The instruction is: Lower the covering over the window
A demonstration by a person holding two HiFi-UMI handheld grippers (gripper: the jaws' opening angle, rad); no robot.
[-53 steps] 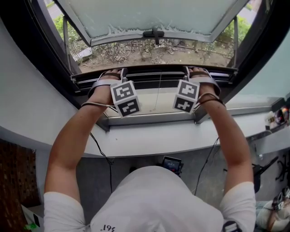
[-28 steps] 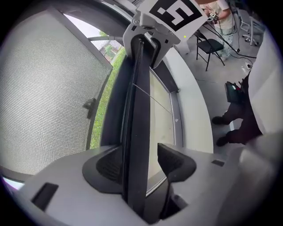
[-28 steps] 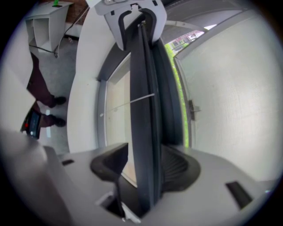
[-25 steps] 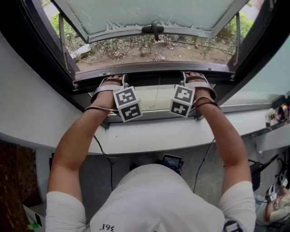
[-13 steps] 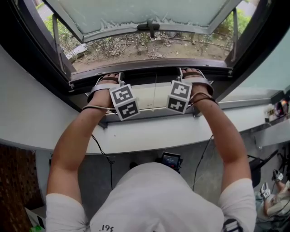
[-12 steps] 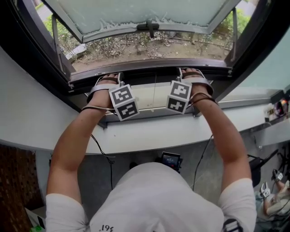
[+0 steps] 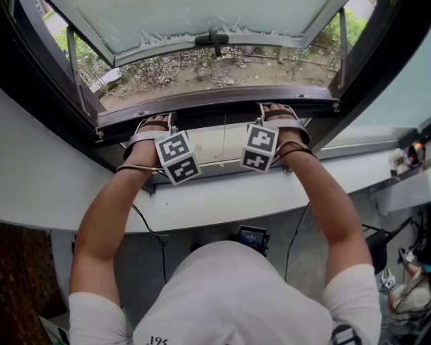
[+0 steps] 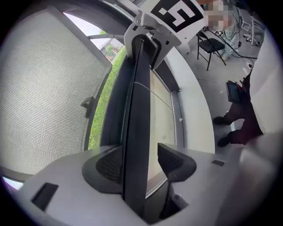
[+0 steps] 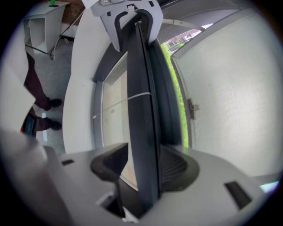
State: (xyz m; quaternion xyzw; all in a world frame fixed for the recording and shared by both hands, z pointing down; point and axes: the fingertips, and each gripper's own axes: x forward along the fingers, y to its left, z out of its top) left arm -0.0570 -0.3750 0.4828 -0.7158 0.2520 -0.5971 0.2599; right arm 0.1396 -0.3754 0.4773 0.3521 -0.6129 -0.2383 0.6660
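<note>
The covering's dark bottom rail (image 7: 202, 113) lies across the window opening just above the inner pane (image 7: 209, 145). My left gripper (image 7: 153, 121) holds it left of centre and my right gripper (image 7: 276, 110) right of centre, with hands strapped in and marker cubes facing me. In the left gripper view the rail (image 8: 137, 132) runs up between the jaws of the left gripper (image 8: 139, 161); one pad presses it and a thin slit shows beside the other. In the right gripper view the rail (image 9: 141, 123) is clamped by both pads of the right gripper (image 9: 141, 165). A thin cord (image 7: 224, 138) hangs at centre.
The outer window sash (image 7: 202, 20) is swung open outward, its handle (image 7: 214, 39) above the rail. A white curved sill (image 7: 222, 202) runs below my hands. A small screen device (image 7: 252, 237) and cables lie on the floor. A chair (image 8: 211, 44) stands further back.
Both grippers and the rail have come down a little and towards me. The grips look the same throughout.
</note>
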